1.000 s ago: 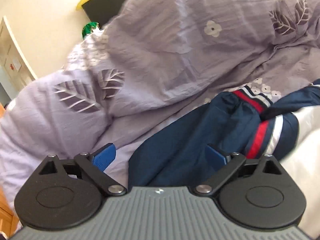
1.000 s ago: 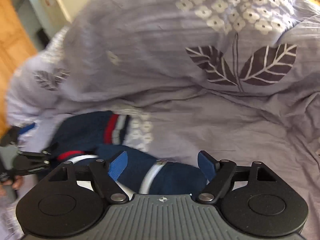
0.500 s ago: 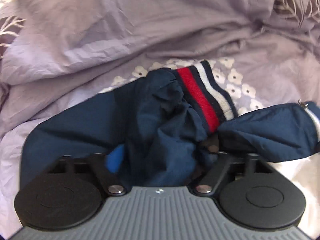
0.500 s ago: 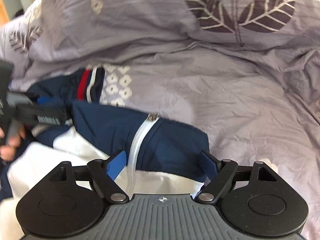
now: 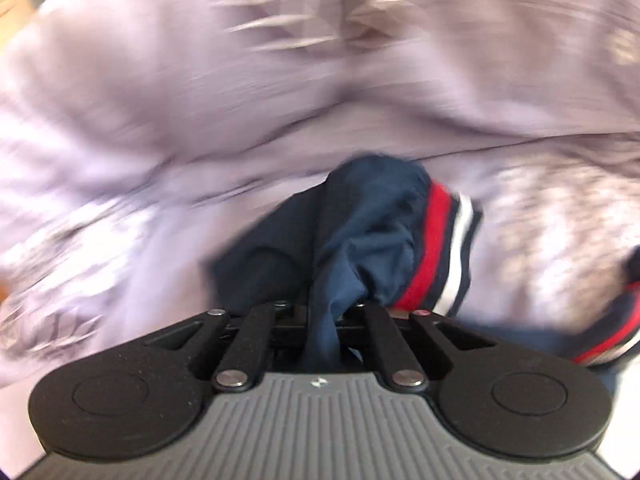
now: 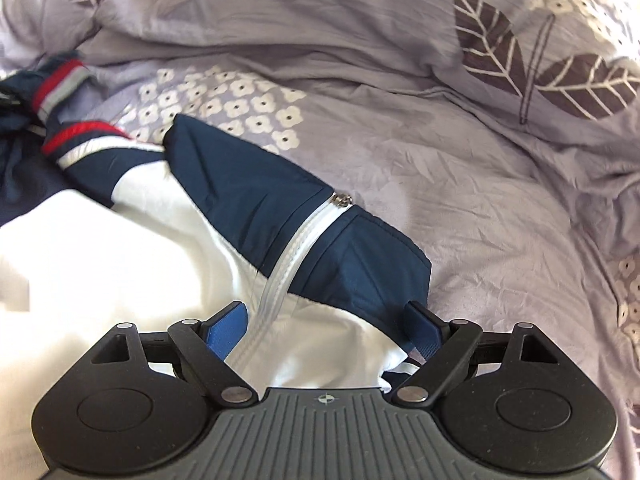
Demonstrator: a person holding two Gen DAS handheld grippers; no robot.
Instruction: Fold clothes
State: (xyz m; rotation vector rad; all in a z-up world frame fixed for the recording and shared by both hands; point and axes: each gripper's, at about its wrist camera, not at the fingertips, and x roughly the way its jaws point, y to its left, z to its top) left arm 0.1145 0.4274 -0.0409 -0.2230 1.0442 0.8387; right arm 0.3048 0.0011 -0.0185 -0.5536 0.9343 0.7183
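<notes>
Left claw (image 5: 320, 312) has just closed on soft, light jacket (image 5: 360, 240) sleeve; right claw (image 6: 326, 320), opening wide, straddles the slippery zipper (image 6: 296, 248) edge.

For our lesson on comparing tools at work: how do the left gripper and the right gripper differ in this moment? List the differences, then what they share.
1. The left gripper is shut, pinching navy cloth of the jacket; the right gripper stands open, gripping nothing.
2. The left gripper holds the sleeve near its striped cuff; the right gripper hovers over the zipper.

Both share the same black build and point down at the jacket on the lilac bedding.
</notes>
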